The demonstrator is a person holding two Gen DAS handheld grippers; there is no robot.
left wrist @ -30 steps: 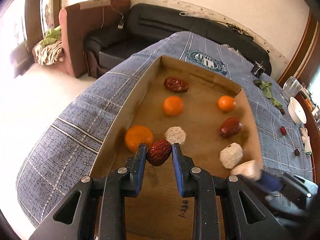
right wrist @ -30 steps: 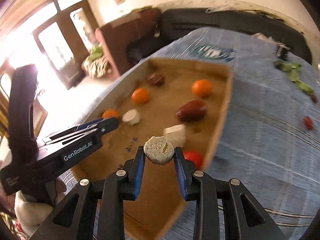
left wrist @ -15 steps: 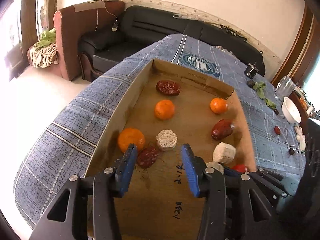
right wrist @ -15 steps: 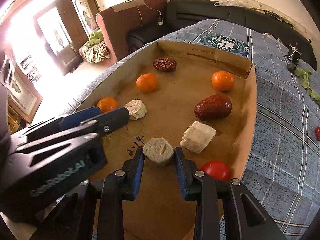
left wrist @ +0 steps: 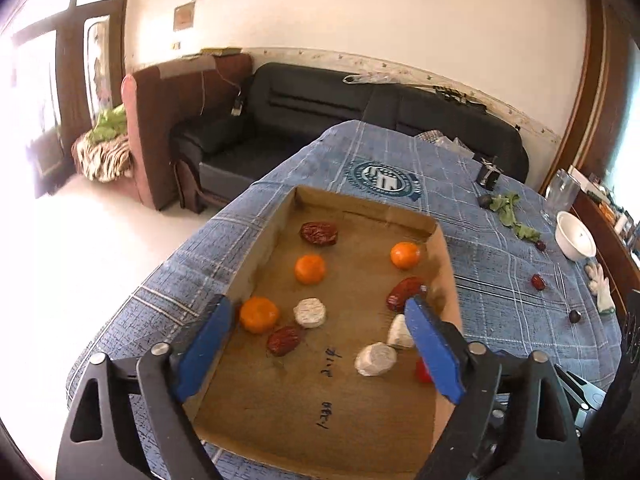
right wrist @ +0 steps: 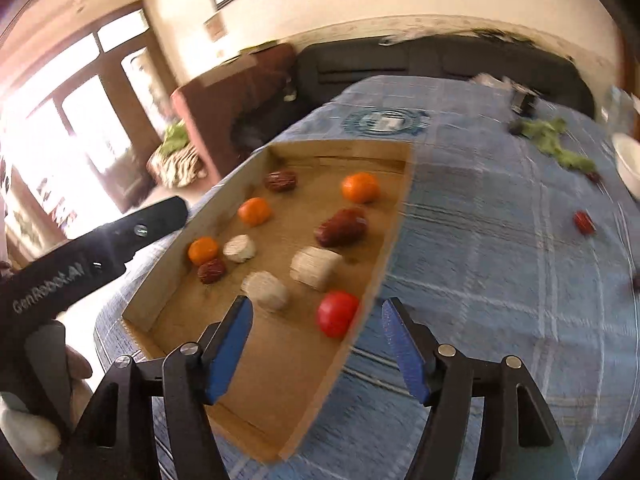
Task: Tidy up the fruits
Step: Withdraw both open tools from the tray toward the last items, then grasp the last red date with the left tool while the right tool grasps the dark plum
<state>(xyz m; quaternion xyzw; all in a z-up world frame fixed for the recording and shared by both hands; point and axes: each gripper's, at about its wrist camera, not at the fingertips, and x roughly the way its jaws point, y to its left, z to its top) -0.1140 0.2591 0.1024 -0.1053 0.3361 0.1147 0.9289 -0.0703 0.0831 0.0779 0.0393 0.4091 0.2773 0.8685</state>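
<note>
A shallow cardboard tray (left wrist: 360,210) (right wrist: 396,216) lies on the blue checked tablecloth. It holds three oranges, three red dates, three pale round pieces and a red tomato (right wrist: 337,313). The date I let go (left wrist: 284,340) lies by the near orange (left wrist: 259,314). The pale piece let go by the right gripper (right wrist: 266,290) (left wrist: 375,359) lies near the tray's front. My left gripper (left wrist: 318,348) is open and empty above the tray. My right gripper (right wrist: 316,352) is open and empty over the tray's right wall.
Loose dates (left wrist: 538,281) (right wrist: 584,222), green leaves (left wrist: 510,210) and a white bowl (left wrist: 576,236) lie on the cloth to the right. A black sofa (left wrist: 360,108) stands behind the table. The left gripper's body (right wrist: 92,248) shows at the right wrist view's left.
Both grippers opened, left their pieces in the tray and drew back and up. The date and the pale piece now lie on the cardboard.
</note>
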